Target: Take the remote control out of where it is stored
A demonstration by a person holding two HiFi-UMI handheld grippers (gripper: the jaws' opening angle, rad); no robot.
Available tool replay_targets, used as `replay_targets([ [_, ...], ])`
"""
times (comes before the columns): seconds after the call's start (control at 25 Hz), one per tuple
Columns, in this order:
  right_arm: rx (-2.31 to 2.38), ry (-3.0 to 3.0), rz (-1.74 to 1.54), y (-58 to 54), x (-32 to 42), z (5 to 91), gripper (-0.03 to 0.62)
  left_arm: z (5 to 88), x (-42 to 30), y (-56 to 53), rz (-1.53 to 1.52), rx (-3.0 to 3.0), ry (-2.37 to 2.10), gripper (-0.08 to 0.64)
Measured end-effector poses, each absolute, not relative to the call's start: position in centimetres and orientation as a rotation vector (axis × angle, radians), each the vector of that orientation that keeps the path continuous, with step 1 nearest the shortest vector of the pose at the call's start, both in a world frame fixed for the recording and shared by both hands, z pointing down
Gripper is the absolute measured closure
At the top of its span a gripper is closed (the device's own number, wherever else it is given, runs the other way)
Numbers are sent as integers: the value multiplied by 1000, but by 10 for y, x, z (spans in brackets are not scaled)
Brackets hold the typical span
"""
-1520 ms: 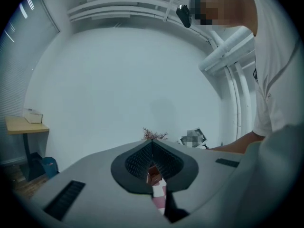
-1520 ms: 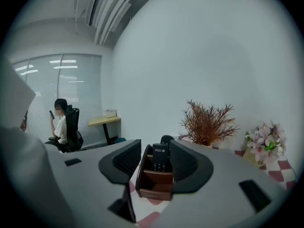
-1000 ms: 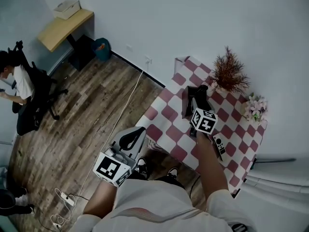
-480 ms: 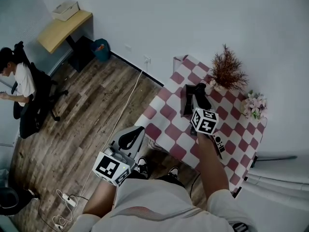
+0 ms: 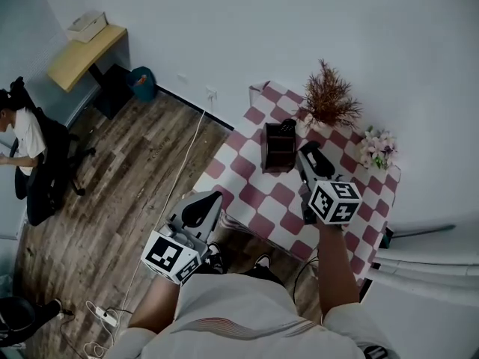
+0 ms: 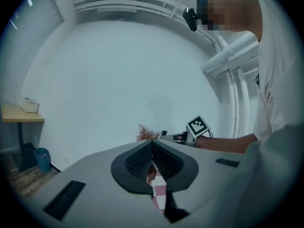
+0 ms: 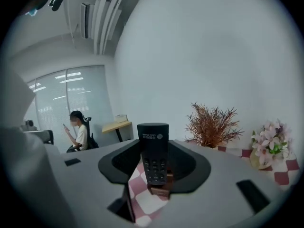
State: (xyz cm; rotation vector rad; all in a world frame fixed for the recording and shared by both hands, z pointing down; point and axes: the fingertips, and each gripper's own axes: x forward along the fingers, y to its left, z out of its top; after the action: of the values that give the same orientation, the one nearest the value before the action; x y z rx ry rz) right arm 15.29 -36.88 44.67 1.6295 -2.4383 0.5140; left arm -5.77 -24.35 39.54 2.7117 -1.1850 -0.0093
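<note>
Above the table under a red-and-white checked cloth (image 5: 251,189), a plain shift from a moment ago: no longer reaching into the mouth of the dark brown open-topped storage box (image 5: 278,146), but off to its right, nearer the middle of the table. So placed now, the right gripper (image 5: 307,154), its jaws drawn in from a wider spread and clamped on the slim black remote control with rows of small buttons (image 7: 153,153). Stands up between the pads in the right gripper view, lower end apparently free of the box. Reads, as a judgement, as the removal all but done: out of storage, with only carrying clear and setting down left. Off the near-left edge, over the wood-plank floor (image 5: 135,170): the left gripper (image 5: 200,209), jaws pressed together on nothing. As for room, hemmed in along the far edge by the white wall (image 5: 337,21), with the reddish-brown dried plant (image 5: 327,99) just beyond the box toward the right and the small bunch of pink flowers (image 5: 376,146) at the far-right corner. Open instead toward the near edge, across bare checks between the box and the near-left corner. Safest, probably, to draw back that way; little margin beside the box's right wall, so a drift left could knock it.
</note>
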Motion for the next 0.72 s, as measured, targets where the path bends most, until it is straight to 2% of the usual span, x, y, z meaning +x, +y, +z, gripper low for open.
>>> replay_targets([
  [0.4,1142,-2000,530,-274,186,544,405,396,-22,-228,-16,2740,-1122,552],
  [0.72,864,-1749,541,-239,186,615,407,401,-26,-219,-11,2719,-1144,552],
])
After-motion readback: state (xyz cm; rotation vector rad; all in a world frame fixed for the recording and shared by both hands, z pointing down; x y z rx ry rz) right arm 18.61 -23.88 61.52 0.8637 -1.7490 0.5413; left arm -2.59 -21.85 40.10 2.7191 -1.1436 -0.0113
